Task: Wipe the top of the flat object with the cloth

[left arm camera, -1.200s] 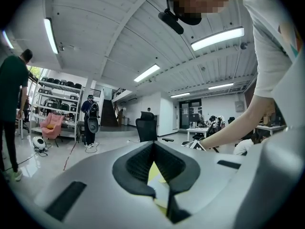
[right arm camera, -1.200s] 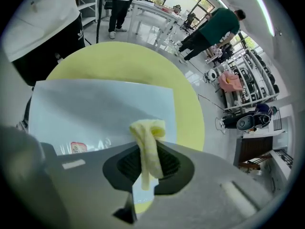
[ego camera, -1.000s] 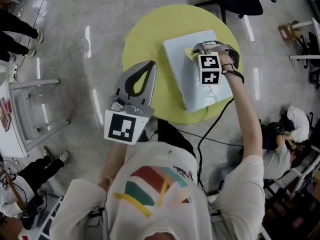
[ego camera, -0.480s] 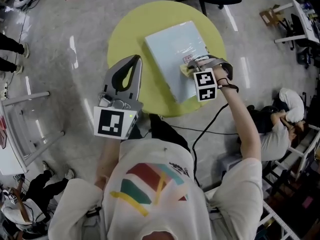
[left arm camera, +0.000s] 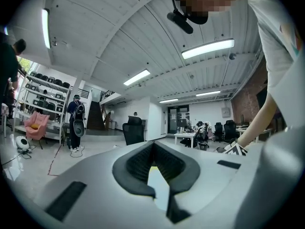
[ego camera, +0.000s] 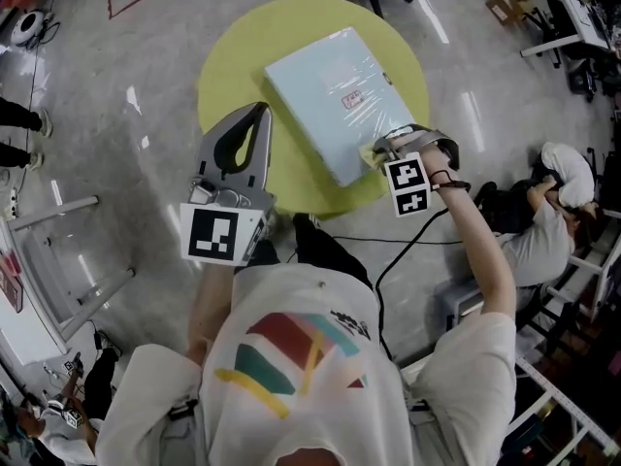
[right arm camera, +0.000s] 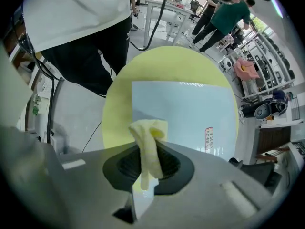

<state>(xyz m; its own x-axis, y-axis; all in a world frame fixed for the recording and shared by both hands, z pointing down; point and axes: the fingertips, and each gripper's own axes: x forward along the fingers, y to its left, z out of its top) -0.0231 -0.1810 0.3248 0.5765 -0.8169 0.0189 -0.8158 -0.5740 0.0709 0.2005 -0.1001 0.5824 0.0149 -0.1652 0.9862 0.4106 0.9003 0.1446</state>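
Right gripper (ego camera: 381, 150) clamps a crumpled pale-yellow cloth (ego camera: 372, 153) at the five-o'clock corner of the pale-blue glossy flat rectangular panel (ego camera: 335, 81), which lies on the round yellow table (ego camera: 228, 61); left gripper (ego camera: 258, 113), jaws together and empty, hovers at eight o'clock

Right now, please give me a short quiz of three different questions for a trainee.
1. True or false: the left gripper pinches the yellow cloth.
2. Over which part of the pale blue flat object is the cloth? A its centre; B its edge nearest the person; C its far edge.
3. Fill in: the flat object lies on a round ____ table.
Key: 1 false, the right gripper pinches it; 2 B; 3 yellow.
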